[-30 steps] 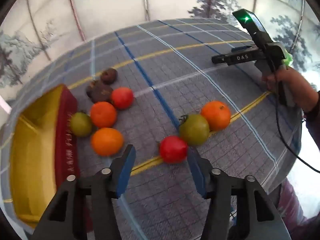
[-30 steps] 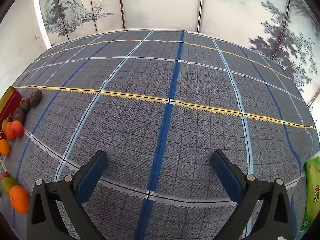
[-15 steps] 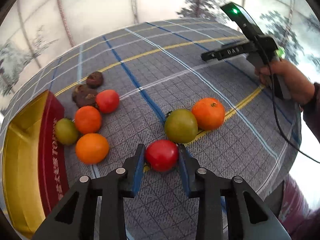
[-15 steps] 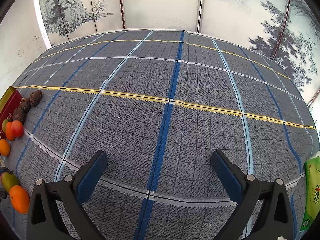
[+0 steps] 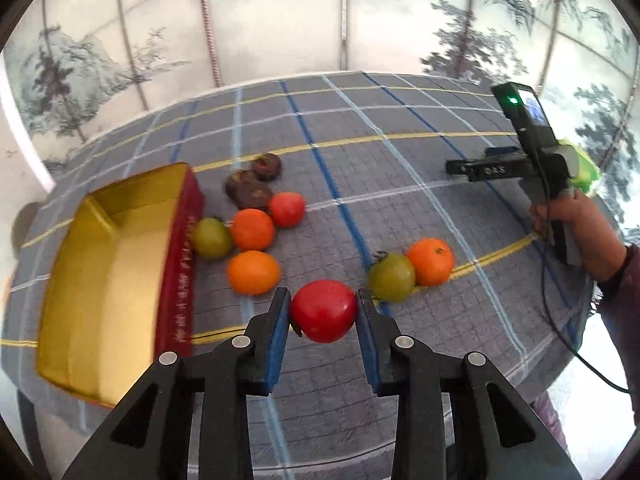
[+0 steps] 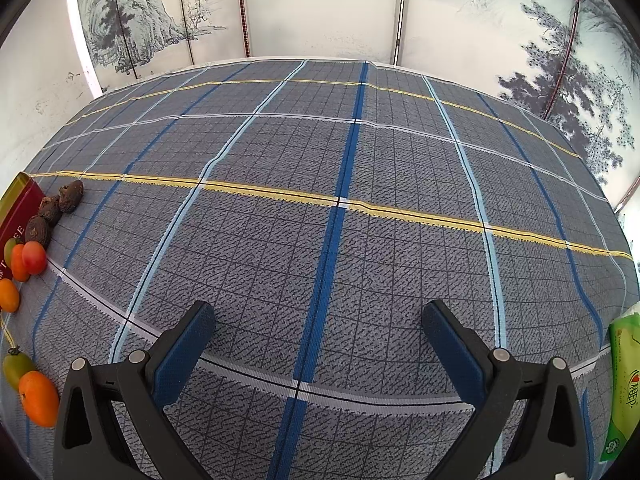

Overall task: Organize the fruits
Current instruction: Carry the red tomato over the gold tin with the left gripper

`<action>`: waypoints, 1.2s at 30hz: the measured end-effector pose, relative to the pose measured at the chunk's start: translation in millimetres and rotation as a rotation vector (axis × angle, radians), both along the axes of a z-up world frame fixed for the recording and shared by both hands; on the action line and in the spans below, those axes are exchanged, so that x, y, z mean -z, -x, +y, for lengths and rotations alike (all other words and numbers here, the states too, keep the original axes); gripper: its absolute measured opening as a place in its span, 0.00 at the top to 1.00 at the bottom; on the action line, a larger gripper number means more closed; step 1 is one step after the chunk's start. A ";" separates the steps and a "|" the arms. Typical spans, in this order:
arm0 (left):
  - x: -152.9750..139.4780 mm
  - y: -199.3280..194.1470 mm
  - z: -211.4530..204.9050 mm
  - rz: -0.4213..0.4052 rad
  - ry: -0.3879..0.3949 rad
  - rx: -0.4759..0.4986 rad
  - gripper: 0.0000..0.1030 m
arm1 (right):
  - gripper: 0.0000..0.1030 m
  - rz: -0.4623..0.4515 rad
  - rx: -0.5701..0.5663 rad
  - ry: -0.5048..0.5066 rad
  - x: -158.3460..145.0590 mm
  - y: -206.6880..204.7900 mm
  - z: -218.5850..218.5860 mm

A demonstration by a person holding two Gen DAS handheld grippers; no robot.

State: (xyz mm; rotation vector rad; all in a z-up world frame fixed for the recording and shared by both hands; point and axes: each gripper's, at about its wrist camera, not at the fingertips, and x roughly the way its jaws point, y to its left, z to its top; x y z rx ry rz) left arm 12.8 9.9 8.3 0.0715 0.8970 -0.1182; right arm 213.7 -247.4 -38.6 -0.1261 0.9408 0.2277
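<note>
My left gripper (image 5: 323, 312) is shut on a red tomato (image 5: 324, 310), lifted a little above the checked cloth. Behind it to the right lie a green tomato (image 5: 391, 277) and an orange (image 5: 431, 261), touching each other. To the left, beside the gold tray with red walls (image 5: 104, 264), cluster two oranges (image 5: 253, 272), a green tomato (image 5: 212, 238), a red tomato (image 5: 286, 209) and dark brown fruits (image 5: 250, 190). My right gripper (image 6: 318, 336) stands open over bare cloth, nothing between its fingers; the same fruits show at its far left edge.
A person's hand (image 5: 576, 224) holds the other gripper's handle at the right in the left wrist view, its cable trailing down. A green packet (image 6: 624, 384) lies at the table's right edge. A painted folding screen stands behind the table.
My left gripper closed on the red tomato and raised it off the cloth, swinging left so the tray shows more fully. The right gripper stayed still.
</note>
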 end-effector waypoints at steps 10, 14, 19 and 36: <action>-16.1 6.9 15.5 -0.029 -0.035 -0.055 0.67 | 0.00 0.000 0.000 0.000 0.1 0.4 -0.1; -20.1 9.4 19.4 -0.038 -0.048 -0.071 0.67 | 0.00 0.000 0.000 0.000 0.1 0.1 0.1; -22.3 8.8 26.8 -0.042 -0.054 -0.088 0.67 | 0.00 -0.001 0.000 0.001 0.1 0.4 -0.2; -32.5 -13.9 79.2 -0.074 -0.225 -0.184 0.67 | 0.00 -0.001 0.000 0.001 0.2 -0.2 0.4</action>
